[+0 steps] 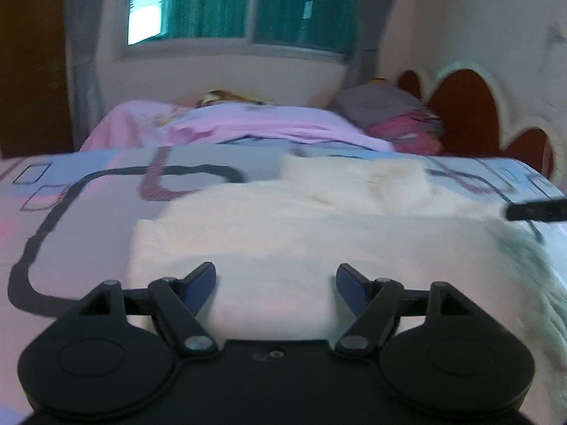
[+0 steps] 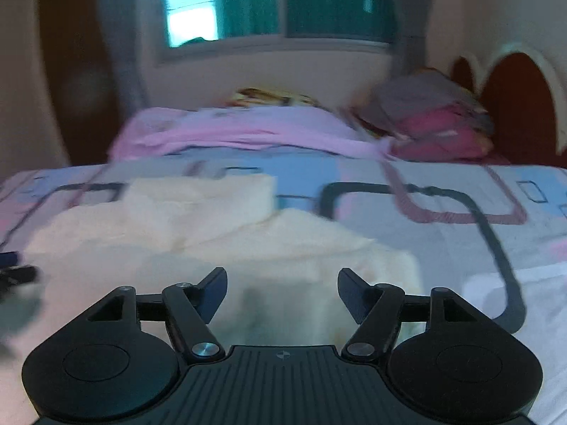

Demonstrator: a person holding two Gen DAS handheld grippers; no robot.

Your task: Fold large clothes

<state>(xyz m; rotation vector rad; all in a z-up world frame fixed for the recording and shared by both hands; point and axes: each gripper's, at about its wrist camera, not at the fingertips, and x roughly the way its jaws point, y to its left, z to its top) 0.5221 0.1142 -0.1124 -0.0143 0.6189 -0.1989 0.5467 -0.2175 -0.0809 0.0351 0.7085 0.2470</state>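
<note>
A cream-white garment [image 1: 283, 226] lies spread and partly folded on the patterned bed sheet [image 1: 88, 191]. My left gripper [image 1: 275, 276] hovers over its near edge, fingers wide apart, nothing pinched between them. In the right wrist view the same garment [image 2: 219, 237] fills the left and middle, and my right gripper [image 2: 282, 283] stands open above its near right corner with no cloth in its pads. The tip of the right gripper [image 1: 535, 210] shows at the right edge of the left wrist view; the left one's tip [image 2: 14, 272] shows at the far left of the right wrist view.
A pink blanket [image 1: 248, 127] lies bunched across the far part of the bed. Grey and pink pillows [image 1: 400, 120] sit by a red and white headboard [image 1: 467, 106] at the right. A window with green curtains [image 1: 248, 3] is in the back wall.
</note>
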